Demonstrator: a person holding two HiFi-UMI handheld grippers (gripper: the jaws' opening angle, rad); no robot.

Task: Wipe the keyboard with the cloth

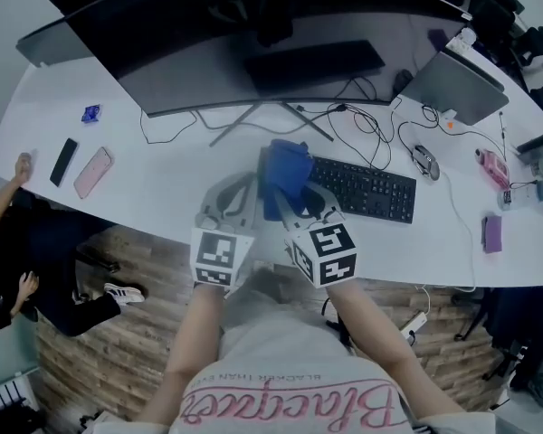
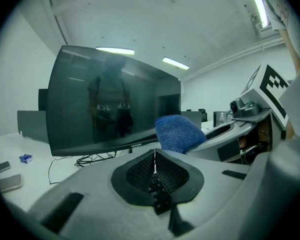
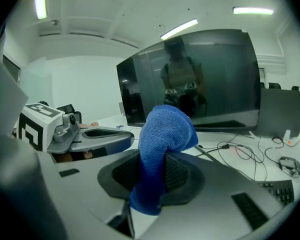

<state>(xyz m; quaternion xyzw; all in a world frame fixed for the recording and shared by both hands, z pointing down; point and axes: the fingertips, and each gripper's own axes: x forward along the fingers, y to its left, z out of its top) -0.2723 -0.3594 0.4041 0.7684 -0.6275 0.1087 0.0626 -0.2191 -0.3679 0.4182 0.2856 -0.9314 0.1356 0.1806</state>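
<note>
Note right gripper (image 3: 151,175) fingers (image 3: 184,174) clamped on blue cloth (image 3: 166,129), left gripper (image 2: 154,170) fingers (image 2: 138,171) closed empty; beware bunched cloth slipping free or snagging keyboard (image 1: 366,188) keys.

A wide curved monitor (image 1: 253,34) is standing dark at the back of the white desk (image 1: 163,188), a black phone (image 1: 63,161) and a pink phone (image 1: 92,172) are lying side by side near its left end, and a grey laptop (image 1: 457,84) is sitting toward the right.
</note>
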